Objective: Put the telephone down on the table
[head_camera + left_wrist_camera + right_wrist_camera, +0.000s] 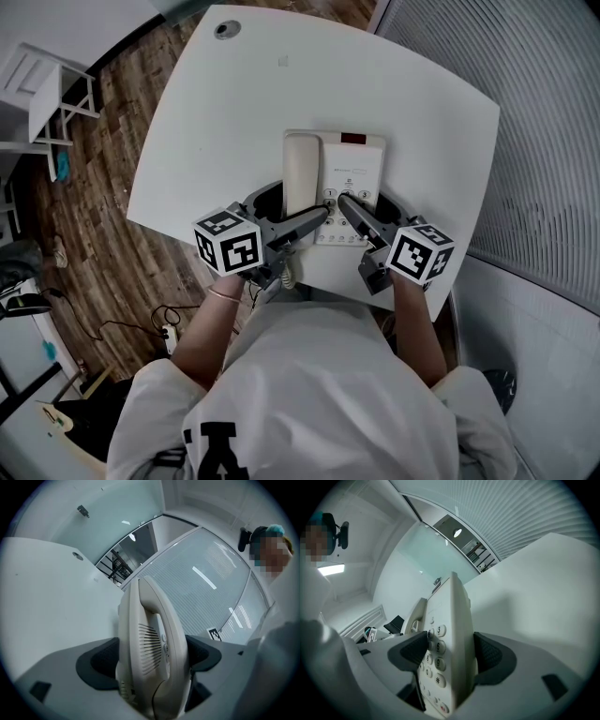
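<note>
While the left gripper has its jaws clamped on the near-left part of the telephone, the right gripper has its jaws clamped on the near-right part. In the left gripper view, the left gripper has a dark pad on each side of the cream handset, which sits in its cradle, and the body beneath it. Both pads press against the phone, seen edge-on. In the right gripper view, the right gripper squeezes the keypad side. One pad is against the underside and the other lies over the number keys.

From the head view, the phone lies face up over the near part of the white table, with the handset along its left side. Both grippers reach in from the near edge and converge at the keys. Whether the base touches the tabletop cannot be told. Wooden floor shows to the left of the table.
</note>
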